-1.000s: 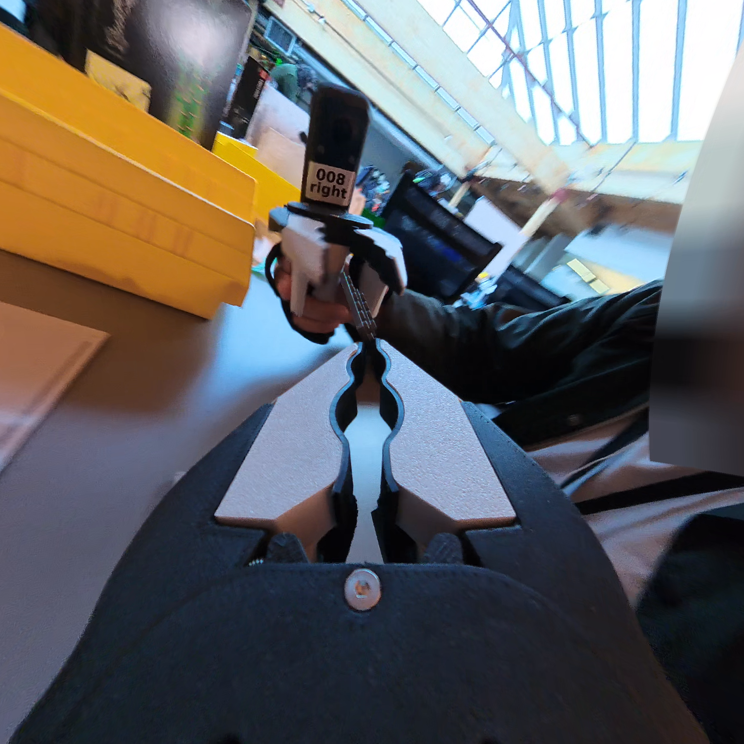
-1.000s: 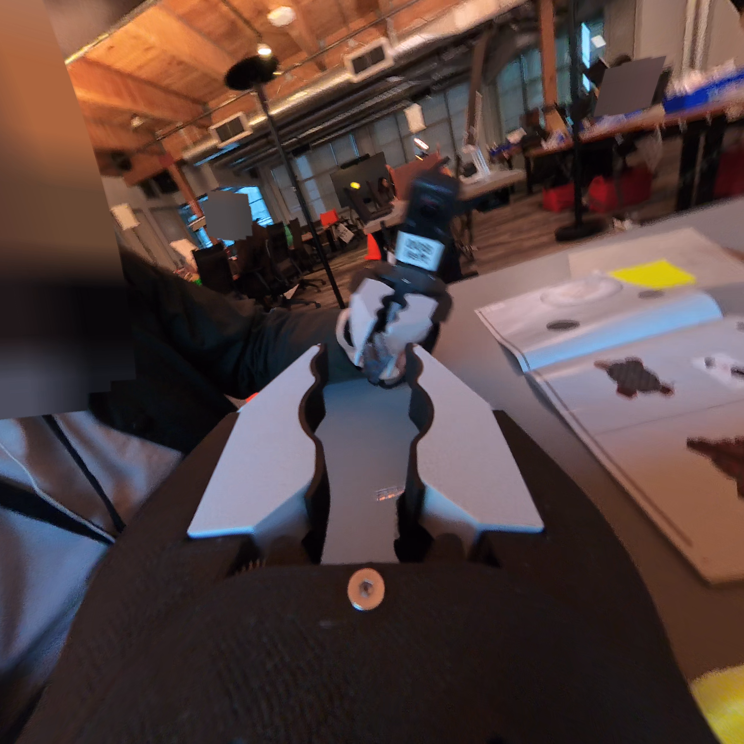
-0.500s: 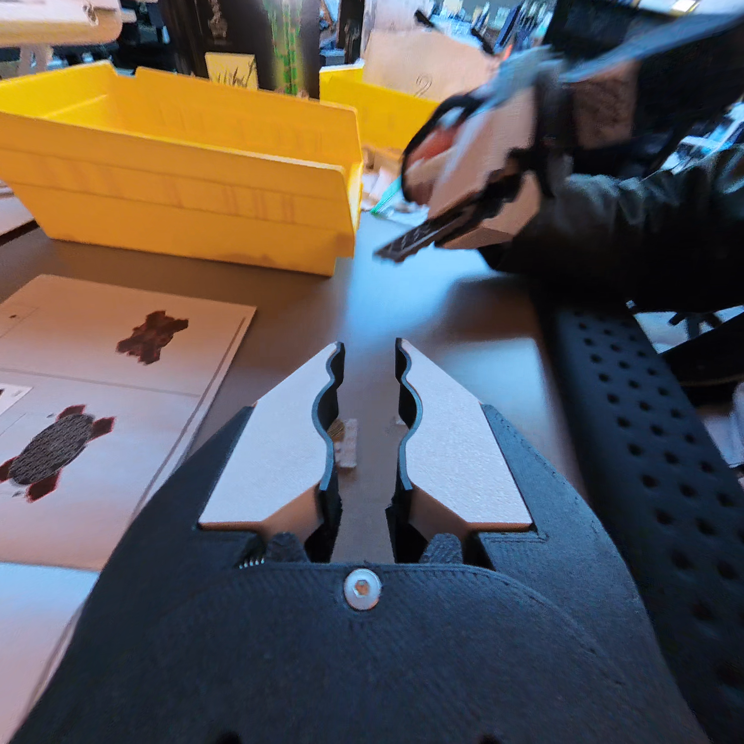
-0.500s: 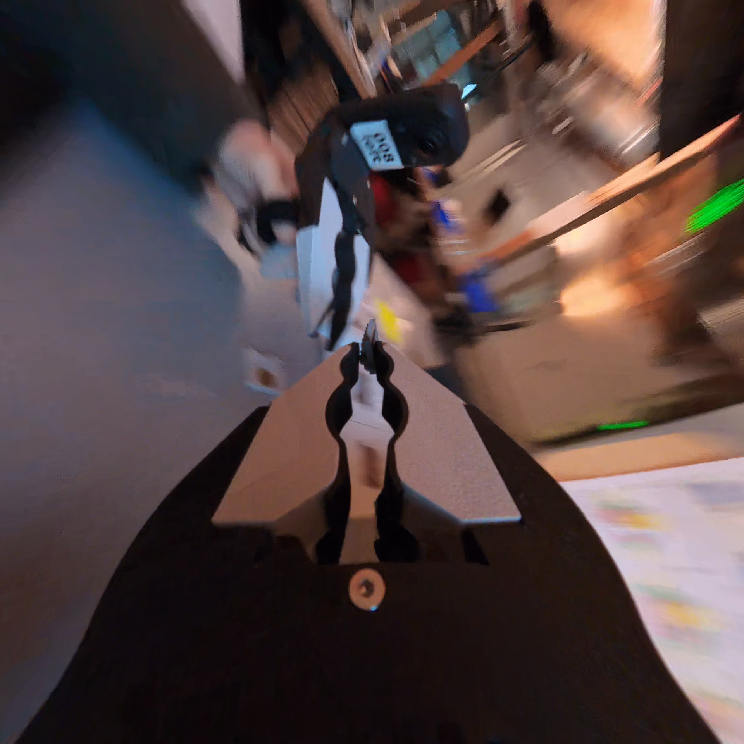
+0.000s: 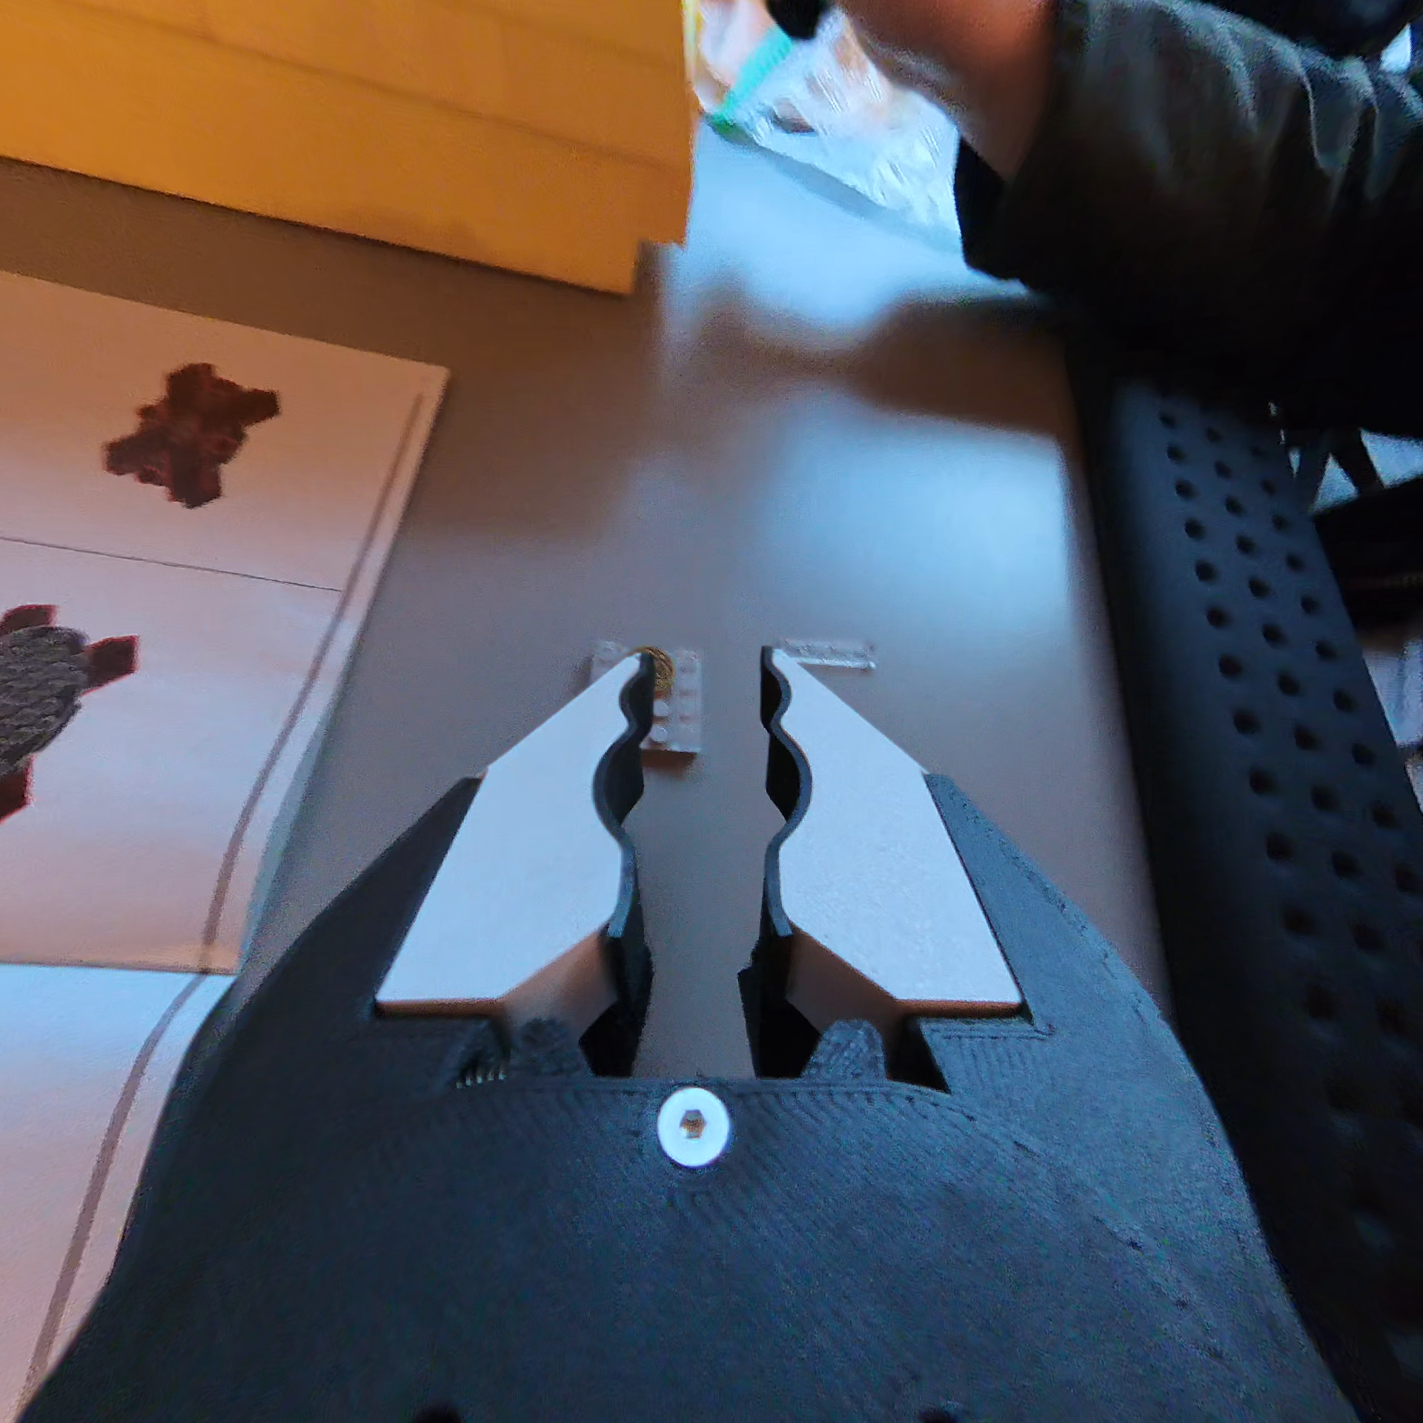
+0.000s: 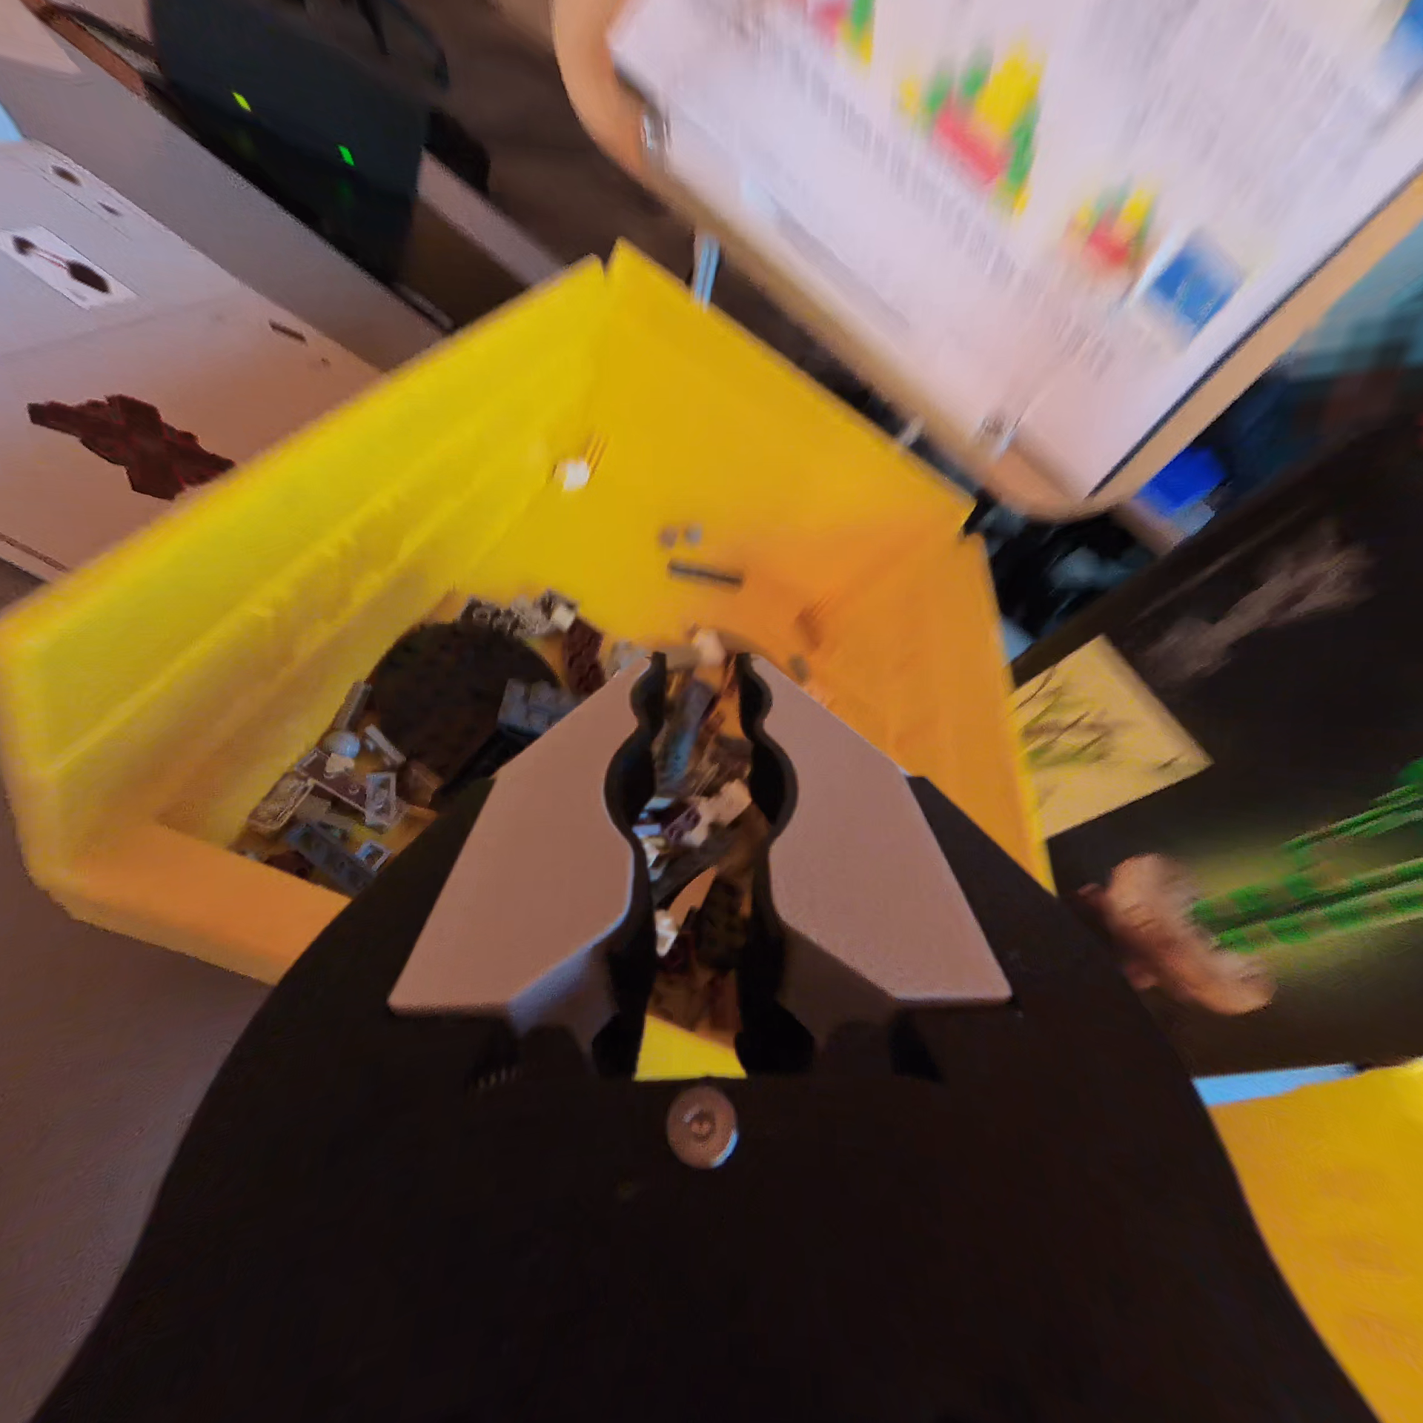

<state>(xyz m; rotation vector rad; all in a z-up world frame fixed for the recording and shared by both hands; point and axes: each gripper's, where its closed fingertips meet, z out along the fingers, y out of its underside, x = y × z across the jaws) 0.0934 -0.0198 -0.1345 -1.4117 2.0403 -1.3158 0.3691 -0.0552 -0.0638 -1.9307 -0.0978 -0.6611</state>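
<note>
The left gripper is held low and level, its jaws parted with a clear gap between them. The right gripper is tilted downward, its jaws narrowly parted. A dark-sleeved forearm is seen at upper right.

two small grey plates, one yellow bin

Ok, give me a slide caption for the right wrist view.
Open right gripper hovering over a yellow bin of small grey and brown bricks.
</note>
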